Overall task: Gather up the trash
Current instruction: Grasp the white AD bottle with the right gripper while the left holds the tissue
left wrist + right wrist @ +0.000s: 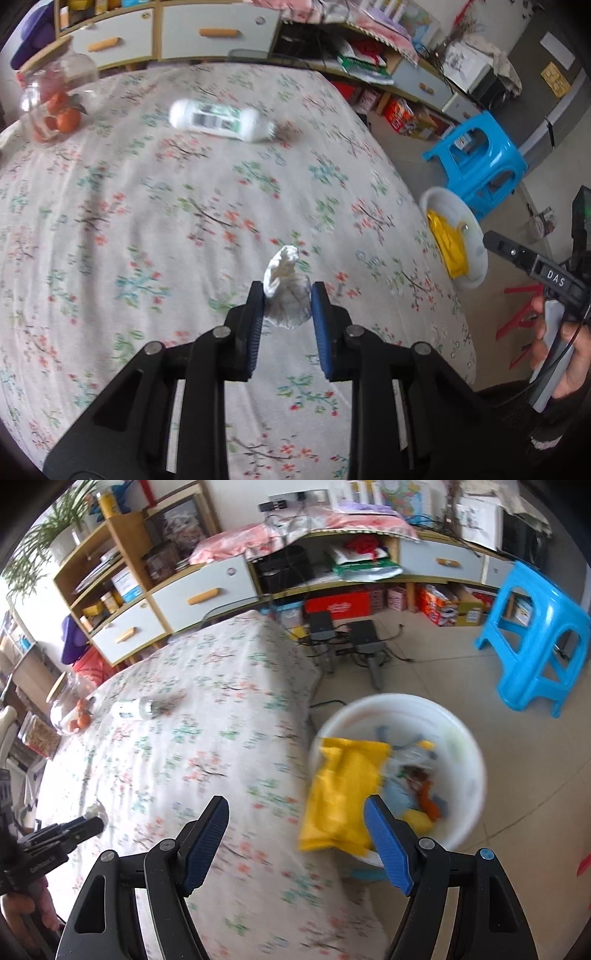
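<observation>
Where marked, "DAS" on right gripper (517,254)

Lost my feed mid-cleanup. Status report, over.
Left gripper shut on crumpled tissue above the floral tablecloth. Right gripper open, empty, near white bin. White bottle still on table. Path to bin clear.

bottle (221,121) on table (110,229), bucket (469,738) beside

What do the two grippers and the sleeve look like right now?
Both the left gripper and right gripper are black linkage frames with silver rivets and blue ribbed pads. The right one's body reads "DAS", with a thin black cable. The sleeve is dark.
</observation>
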A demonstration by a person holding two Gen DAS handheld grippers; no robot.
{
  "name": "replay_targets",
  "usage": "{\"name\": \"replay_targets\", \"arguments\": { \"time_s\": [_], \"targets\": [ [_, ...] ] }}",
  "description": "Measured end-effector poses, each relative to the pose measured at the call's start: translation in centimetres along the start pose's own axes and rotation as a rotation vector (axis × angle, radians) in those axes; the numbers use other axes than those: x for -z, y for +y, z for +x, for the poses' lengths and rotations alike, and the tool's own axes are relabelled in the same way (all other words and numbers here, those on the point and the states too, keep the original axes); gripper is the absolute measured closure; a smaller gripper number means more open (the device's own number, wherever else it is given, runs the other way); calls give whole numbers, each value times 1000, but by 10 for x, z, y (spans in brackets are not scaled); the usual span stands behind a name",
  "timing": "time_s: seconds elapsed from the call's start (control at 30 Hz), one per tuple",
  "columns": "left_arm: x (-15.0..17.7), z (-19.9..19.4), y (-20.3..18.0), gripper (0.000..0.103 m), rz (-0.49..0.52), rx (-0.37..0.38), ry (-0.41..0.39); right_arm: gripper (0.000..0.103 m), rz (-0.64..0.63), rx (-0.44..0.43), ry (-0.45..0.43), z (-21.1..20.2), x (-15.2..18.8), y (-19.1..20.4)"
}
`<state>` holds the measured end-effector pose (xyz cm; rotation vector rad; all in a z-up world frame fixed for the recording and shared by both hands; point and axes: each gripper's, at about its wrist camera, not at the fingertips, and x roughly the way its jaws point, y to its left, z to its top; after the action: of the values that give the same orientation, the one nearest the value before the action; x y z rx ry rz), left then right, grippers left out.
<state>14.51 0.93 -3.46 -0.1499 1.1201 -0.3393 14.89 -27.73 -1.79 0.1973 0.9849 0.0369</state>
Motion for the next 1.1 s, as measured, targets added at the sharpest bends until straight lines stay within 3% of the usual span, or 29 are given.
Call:
{"name": "replay_targets", "arguments": {
  "time_s": [0.13, 0.27, 0.37, 0.7, 1.0, 1.07, 1.1],
  "targets": [
    [-4, -13, 31, 76, -52, -38, -24, 26, -61, -19, 12, 20, -10, 45],
    [-7, -27, 65, 76, -128, -29, -44, 26, -136, -44, 37, 46, -14, 92],
    [-11, -42, 88, 76, -168, -44, -85, 26, -212, -23, 63, 68, -22, 125],
    [-10, -64, 129, 76, -162, -125, -159, 26, -459, -22, 1, 130, -78, 225],
    [-8, -73, 157, 76, -205, -115, -162, 27, -593, 65, 47, 184, -84, 261],
    [-9, -73, 159, 76, -209, -113, -161, 30, -605, 85, 56, 189, -81, 261],
    [-9, -73, 159, 76, -210, -112, -160, 38, -609, 86, 57, 188, -80, 260]
  ]
}}
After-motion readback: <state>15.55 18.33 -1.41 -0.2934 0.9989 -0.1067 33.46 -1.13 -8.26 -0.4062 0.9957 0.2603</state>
